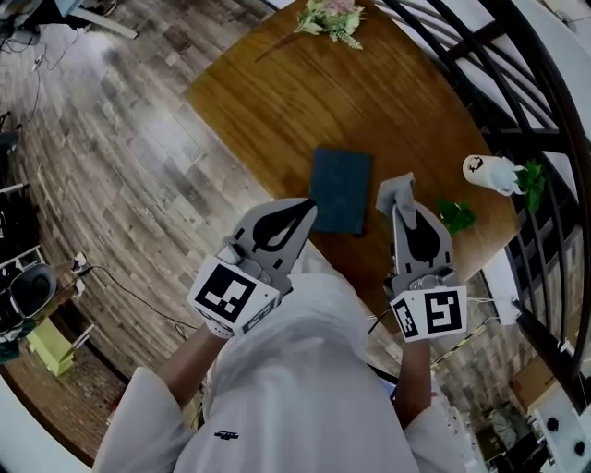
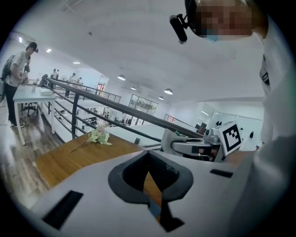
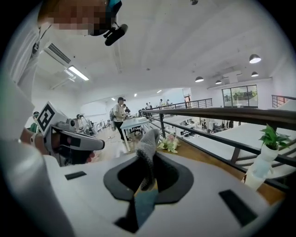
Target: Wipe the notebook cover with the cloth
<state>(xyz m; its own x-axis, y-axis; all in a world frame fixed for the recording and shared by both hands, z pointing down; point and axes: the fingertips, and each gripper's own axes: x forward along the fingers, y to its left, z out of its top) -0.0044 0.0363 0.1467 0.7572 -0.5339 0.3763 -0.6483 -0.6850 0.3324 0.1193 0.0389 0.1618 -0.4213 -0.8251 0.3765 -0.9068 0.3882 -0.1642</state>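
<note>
Cloth [image 3: 147, 147] in right gripper [image 3: 146, 175] jaws (notebook [image 1: 340, 190] just beside).

A rounded wooden table [image 1: 268, 102] is carrying everything. A dark blue notebook [image 1: 340, 189] is lying flat on it, between the fingers [image 1: 288, 222] of the left gripper [image 1: 311, 207] and the fingers [image 1: 413, 226] of the right gripper [image 1: 403, 205]. A green sprig [image 1: 455, 215] is lying just right of the right fingers, and a white vase [image 1: 488, 172] with a plant is standing farther right. A bunch of flowers [image 1: 330, 17] is resting far ahead of both.
</note>
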